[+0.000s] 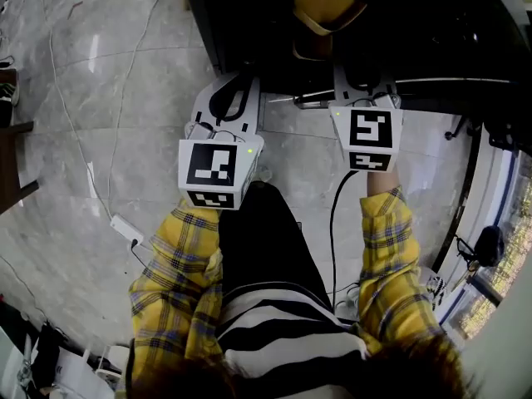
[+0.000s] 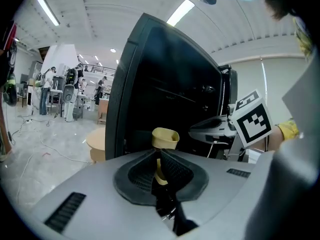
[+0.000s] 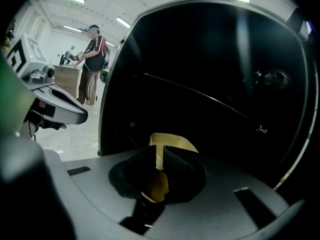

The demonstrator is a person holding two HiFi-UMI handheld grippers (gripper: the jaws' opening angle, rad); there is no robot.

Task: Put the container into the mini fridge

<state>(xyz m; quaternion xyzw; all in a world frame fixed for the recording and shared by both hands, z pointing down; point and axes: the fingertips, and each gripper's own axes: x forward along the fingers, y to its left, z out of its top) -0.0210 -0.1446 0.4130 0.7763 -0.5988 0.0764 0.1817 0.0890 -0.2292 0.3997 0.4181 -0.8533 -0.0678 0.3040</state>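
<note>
Head view alone shows the container (image 1: 328,2) ahead betw. both grippers, against the black mini fridge (image 1: 249,15). My R gripper (image 3: 161,151) view: jaws clamped on its yellow wall. L gripper (image 2: 158,153) view: jaws pinched on a thin yellow strip, rim just above. Behind: round wooden table (image 2: 95,141), people (image 2: 75,86). Fridge side blocks the rest.

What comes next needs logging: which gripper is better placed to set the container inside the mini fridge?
Right. The right gripper is shut on the container before the open mini fridge; the left gripper is clear of it.
</note>
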